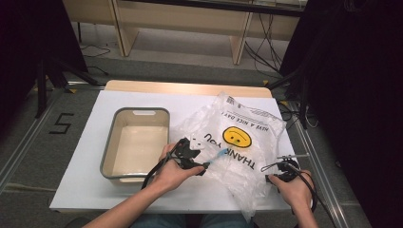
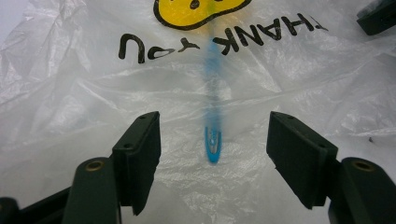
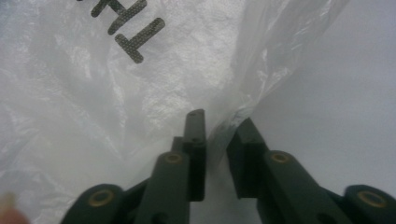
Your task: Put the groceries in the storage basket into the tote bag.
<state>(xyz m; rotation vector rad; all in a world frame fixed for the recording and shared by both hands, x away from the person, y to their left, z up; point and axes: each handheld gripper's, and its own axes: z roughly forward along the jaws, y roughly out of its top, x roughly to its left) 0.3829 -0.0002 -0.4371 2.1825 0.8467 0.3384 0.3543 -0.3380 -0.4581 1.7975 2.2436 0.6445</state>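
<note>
Both forearms come in from 6 o'clock in the high view, one hand-held gripper in each hand. Left hand-held gripper [image 1: 205, 166] sits at about 7 o'clock from the smiley, jaws spread wide with nothing pinched. In the left gripper view the jaws straddle a blue pen-like thing [image 2: 213, 144] that seems to be inside the plastic bag [image 2: 289, 79], the pads clear of it on both sides.

Right hand-held gripper [image 1: 272, 176] is down at the bag's 4 o'clock edge. The right gripper view shows those jaws nearly together, pinching a fold of the bag's film between the pads, so it's clamped on the bag.

Bag is the crinkly "THANK YOU" kind, lying flat on the white table [image 1: 81, 175], roughly centre to 3 o'clock. Grey-rimmed tub [image 1: 114, 137] sits just beside it at 9 o'clock.
</note>
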